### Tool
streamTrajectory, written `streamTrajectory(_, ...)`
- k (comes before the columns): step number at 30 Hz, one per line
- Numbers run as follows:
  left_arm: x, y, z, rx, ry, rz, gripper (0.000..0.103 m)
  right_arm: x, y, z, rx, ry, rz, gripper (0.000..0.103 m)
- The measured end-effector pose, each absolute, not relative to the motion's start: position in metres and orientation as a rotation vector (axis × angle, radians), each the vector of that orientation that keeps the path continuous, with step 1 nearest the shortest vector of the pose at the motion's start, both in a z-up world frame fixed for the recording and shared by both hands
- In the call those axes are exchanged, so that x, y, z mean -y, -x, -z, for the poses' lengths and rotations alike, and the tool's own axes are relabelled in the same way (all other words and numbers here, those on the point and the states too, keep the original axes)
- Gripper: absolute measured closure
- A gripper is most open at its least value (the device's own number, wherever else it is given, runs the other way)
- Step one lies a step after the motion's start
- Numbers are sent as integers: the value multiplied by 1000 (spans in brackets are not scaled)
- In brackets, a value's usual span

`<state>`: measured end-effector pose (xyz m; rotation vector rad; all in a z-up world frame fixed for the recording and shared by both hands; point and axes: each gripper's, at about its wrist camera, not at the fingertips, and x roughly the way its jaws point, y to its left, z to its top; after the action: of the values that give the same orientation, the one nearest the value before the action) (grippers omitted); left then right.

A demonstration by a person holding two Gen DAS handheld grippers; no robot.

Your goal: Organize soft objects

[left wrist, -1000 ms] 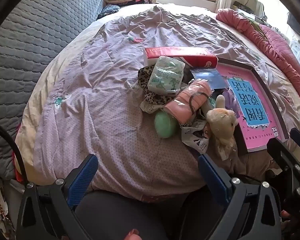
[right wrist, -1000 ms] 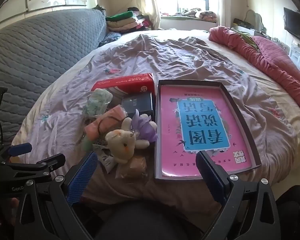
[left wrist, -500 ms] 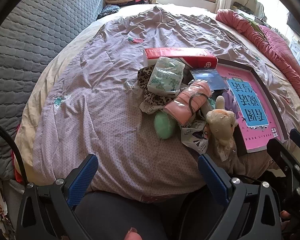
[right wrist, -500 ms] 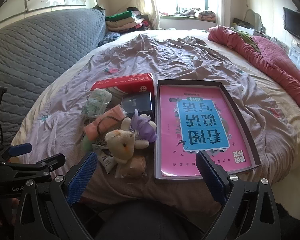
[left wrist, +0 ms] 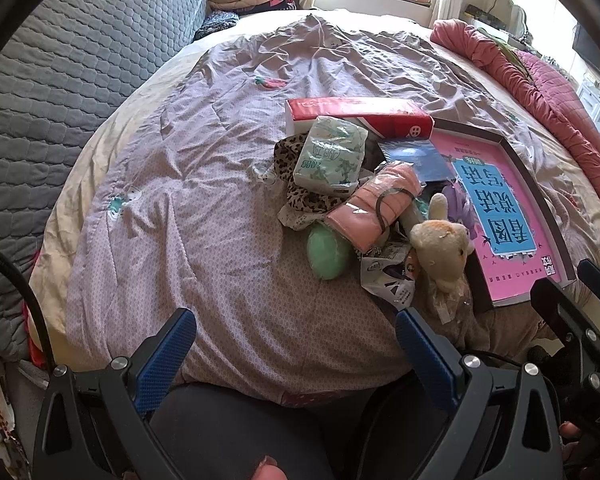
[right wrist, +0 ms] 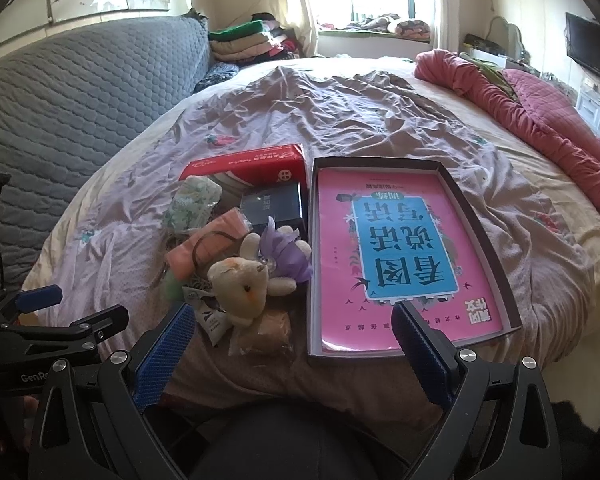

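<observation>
A pile of soft things lies on the bed's near edge: a beige plush toy (left wrist: 444,246) (right wrist: 242,284), a purple plush (right wrist: 286,256), a pink rolled cloth (left wrist: 374,208) (right wrist: 210,246), a green soft ball (left wrist: 328,252), a green tissue pack (left wrist: 332,156) (right wrist: 194,204) and a leopard cloth (left wrist: 296,196). A dark shallow box (right wrist: 496,264) with a pink book (right wrist: 404,256) (left wrist: 500,216) in it lies to the right of the pile. My left gripper (left wrist: 296,352) is open and empty, short of the pile. My right gripper (right wrist: 292,348) is open and empty before the box.
A red tissue box (left wrist: 356,114) (right wrist: 252,166) and a dark blue packet (right wrist: 272,208) lie behind the pile. A grey quilted headboard (left wrist: 60,80) stands at the left. A pink quilt (right wrist: 540,108) lies at the right. Folded clothes (right wrist: 248,40) are stacked far back.
Both views have shifted very slightly; both grippers stay open and empty. Nothing on the bed has moved.
</observation>
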<state>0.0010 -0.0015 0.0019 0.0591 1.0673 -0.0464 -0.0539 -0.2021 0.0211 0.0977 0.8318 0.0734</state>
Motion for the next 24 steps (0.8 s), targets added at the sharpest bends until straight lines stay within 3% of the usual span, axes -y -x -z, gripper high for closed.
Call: streamTrajectory(24, 1, -3, -5, -1053, -58, 49, 2, 201, 52, -18, -845, -106, -84, 4)
